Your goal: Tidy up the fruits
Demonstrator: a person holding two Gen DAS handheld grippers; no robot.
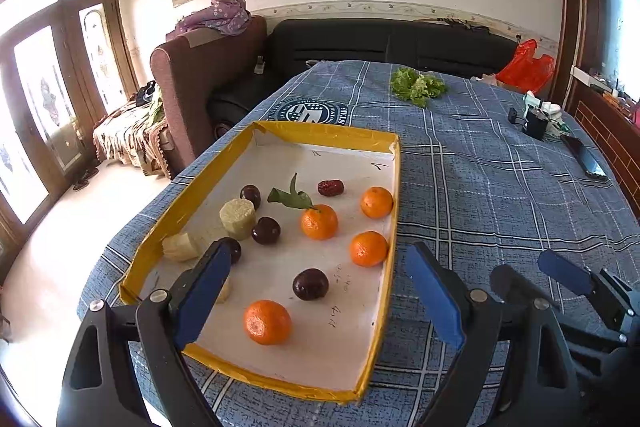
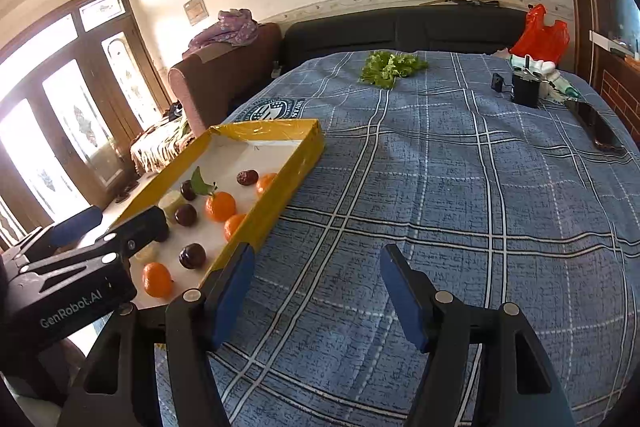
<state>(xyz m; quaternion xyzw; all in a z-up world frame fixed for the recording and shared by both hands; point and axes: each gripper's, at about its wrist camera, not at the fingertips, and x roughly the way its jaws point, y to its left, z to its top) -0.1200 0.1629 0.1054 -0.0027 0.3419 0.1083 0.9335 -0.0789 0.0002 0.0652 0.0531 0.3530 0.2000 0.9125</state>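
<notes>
A yellow-rimmed cardboard tray [image 1: 328, 133] lies on the blue plaid cloth and also shows in the right wrist view [image 2: 308, 143]. In it lie several oranges, the nearest one [image 1: 267, 321] by the front rim, one with a green leaf [image 1: 319, 221], several dark plums [image 1: 310, 283], a red date [image 1: 331, 187] and pale sugarcane pieces [image 1: 237, 219]. My left gripper [image 1: 320, 295] is open and empty above the tray's near end. My right gripper [image 2: 316, 291] is open and empty over bare cloth, right of the tray.
A bunch of lettuce [image 1: 417, 86] lies at the table's far side. A black box [image 1: 536, 123], a phone [image 1: 586, 158] and a red plastic bag [image 1: 526, 66] sit at the far right. A brown armchair [image 1: 200, 83] and black sofa [image 1: 380, 43] stand beyond the table.
</notes>
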